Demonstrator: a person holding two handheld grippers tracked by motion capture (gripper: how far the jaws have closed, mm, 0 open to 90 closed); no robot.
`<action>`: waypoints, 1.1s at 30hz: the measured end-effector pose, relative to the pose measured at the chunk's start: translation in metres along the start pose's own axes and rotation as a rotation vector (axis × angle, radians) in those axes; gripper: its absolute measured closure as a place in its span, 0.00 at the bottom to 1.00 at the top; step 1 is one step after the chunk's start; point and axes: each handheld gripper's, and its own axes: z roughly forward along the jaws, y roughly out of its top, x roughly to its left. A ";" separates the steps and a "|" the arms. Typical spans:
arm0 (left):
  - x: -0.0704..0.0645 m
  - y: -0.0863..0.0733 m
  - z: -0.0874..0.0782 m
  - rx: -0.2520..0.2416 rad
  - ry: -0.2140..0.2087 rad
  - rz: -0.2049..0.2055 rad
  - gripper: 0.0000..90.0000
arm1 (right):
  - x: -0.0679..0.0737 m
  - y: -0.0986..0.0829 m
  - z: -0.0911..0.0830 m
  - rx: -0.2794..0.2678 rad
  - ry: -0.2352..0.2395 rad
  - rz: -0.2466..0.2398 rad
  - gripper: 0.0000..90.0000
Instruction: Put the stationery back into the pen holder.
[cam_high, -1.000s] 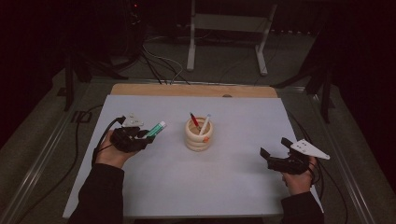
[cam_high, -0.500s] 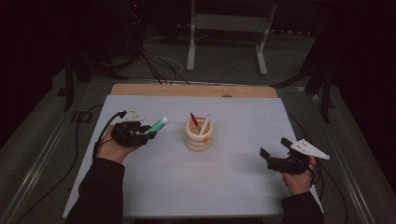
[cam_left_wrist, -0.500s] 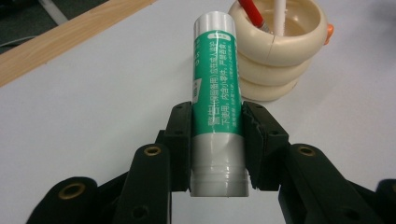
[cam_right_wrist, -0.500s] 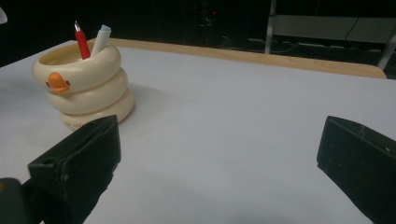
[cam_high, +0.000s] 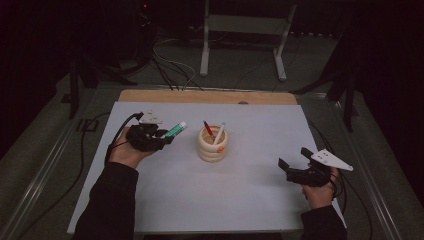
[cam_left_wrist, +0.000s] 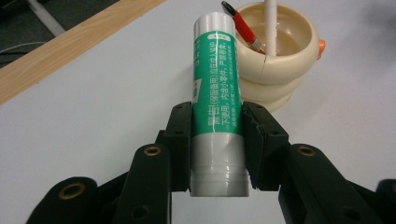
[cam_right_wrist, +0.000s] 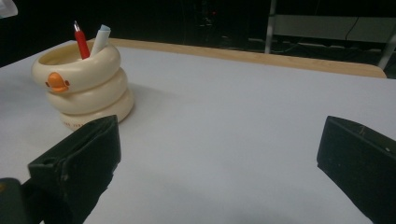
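Note:
A cream ringed pen holder (cam_high: 212, 143) with a duck face (cam_right_wrist: 58, 81) stands mid-table; a red pen (cam_high: 207, 128) and a white pen (cam_high: 219, 132) stick out of it. My left gripper (cam_high: 162, 136) is shut on a green and white glue stick (cam_left_wrist: 216, 100), held just left of the holder (cam_left_wrist: 278, 53) with its capped end pointing at it. My right gripper (cam_high: 291, 161) hovers open near the table's right front, its jaws (cam_right_wrist: 219, 154) wide apart with nothing between them, the holder (cam_right_wrist: 84, 86) off to its left.
The white table sheet (cam_high: 165, 190) ends in a wooden strip (cam_high: 207, 97) at the back. Cables (cam_high: 167, 67) and a metal stand (cam_high: 245, 30) lie on the dark floor beyond. A cable (cam_high: 117, 137) trails from the left gripper.
The left gripper with the glue stick has edged slightly toward the pen holder. The right gripper has stayed where it was.

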 end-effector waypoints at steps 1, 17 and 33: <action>0.000 0.001 0.001 0.003 -0.003 0.004 0.73 | 0.000 0.000 0.000 0.001 0.000 0.000 0.00; -0.006 0.021 0.019 0.025 -0.039 0.021 0.73 | -0.001 0.000 0.000 0.001 -0.001 0.001 0.00; -0.012 0.039 0.041 0.052 -0.073 0.033 0.73 | -0.002 -0.001 0.001 0.002 -0.001 0.001 0.00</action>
